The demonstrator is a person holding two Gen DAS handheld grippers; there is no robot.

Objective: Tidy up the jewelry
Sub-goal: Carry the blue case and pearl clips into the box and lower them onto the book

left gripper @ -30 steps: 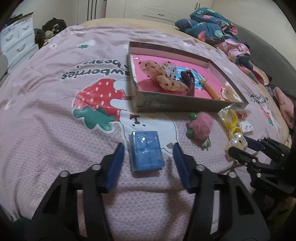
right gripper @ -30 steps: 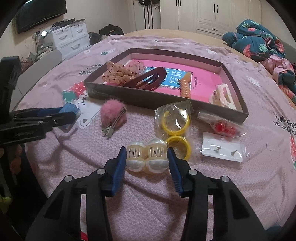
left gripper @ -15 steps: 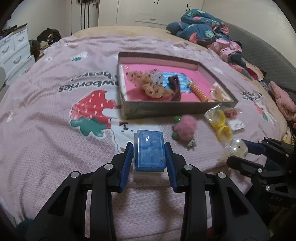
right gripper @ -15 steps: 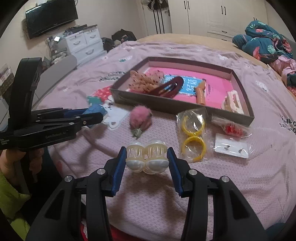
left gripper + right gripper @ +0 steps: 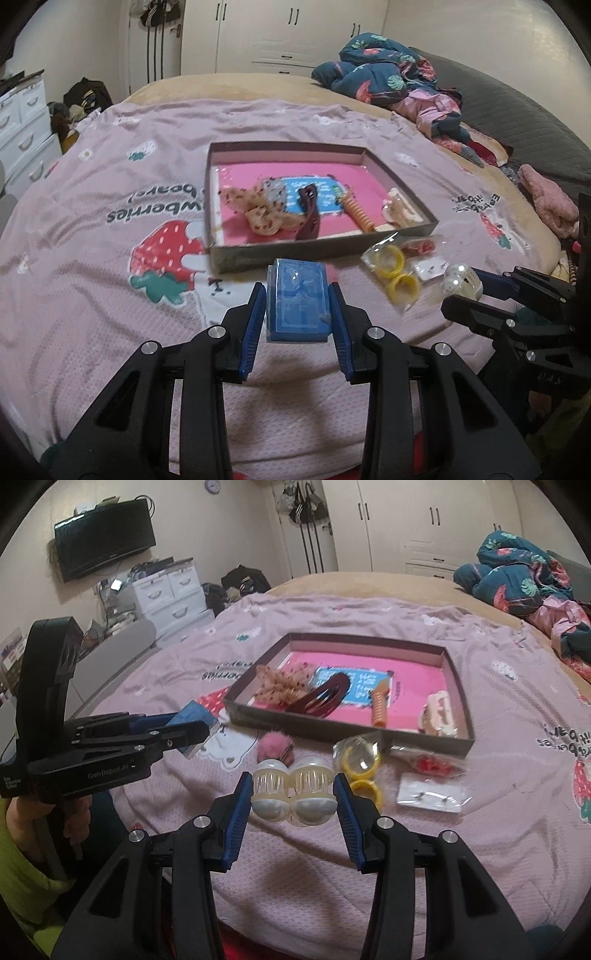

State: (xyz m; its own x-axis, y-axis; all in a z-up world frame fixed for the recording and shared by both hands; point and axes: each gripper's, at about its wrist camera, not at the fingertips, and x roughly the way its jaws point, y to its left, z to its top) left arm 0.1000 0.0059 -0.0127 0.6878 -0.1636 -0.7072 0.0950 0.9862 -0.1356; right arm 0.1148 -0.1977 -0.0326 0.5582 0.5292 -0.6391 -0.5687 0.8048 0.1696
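Both tools carry loads above the bed's near edge, left gripper (image 5: 297,314) clamping the blue box (image 5: 297,308), right gripper (image 5: 293,794) pinching 2 pearl clips (image 5: 294,790); those rounded clips may squirt out short of the tray (image 5: 347,723).

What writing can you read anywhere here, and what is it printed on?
"GenRobot.AI": side of the left gripper.
"strawberries", "bears": upside down on the pink bedspread.
Blue card inside the tray: characters blurred, unreadable.
Small label on the gripper's handle: too small.
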